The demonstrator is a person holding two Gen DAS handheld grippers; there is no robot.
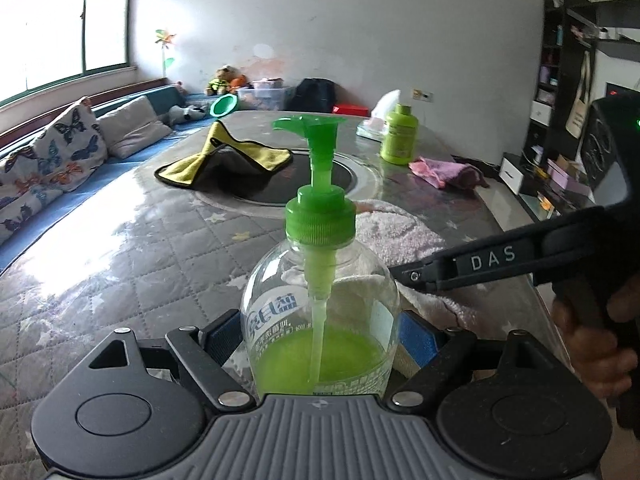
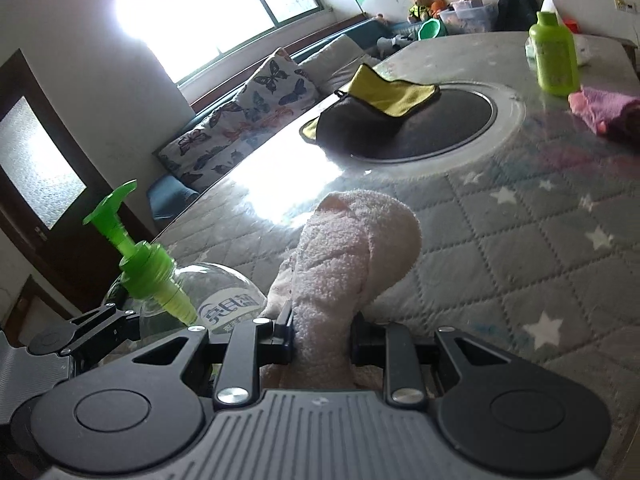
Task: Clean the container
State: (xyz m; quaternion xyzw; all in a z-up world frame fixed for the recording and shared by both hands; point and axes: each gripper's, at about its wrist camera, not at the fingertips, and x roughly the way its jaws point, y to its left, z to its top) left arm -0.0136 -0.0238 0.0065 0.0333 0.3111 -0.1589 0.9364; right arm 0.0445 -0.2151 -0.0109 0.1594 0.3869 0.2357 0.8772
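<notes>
A clear pump bottle [image 1: 320, 320] with a green pump head and green liquid at the bottom stands upright between my left gripper's [image 1: 322, 340] blue-padded fingers, which are shut on its body. It also shows at the left in the right wrist view [image 2: 188, 292]. My right gripper [image 2: 322, 332] is shut on a bunched pale pink towel [image 2: 352, 248]. In the left wrist view the right gripper [image 1: 416, 278] reaches in from the right and holds the towel [image 1: 400, 240] against the bottle's right side.
The grey quilted table [image 1: 140, 264] has a round black inset [image 2: 440, 120] in the middle. A yellow and grey cloth [image 1: 224, 160] lies on it. A lime green bottle [image 1: 398, 134] and a pink-purple cloth [image 1: 444, 170] stand at the far right. A sofa with cushions [image 1: 52, 152] is left.
</notes>
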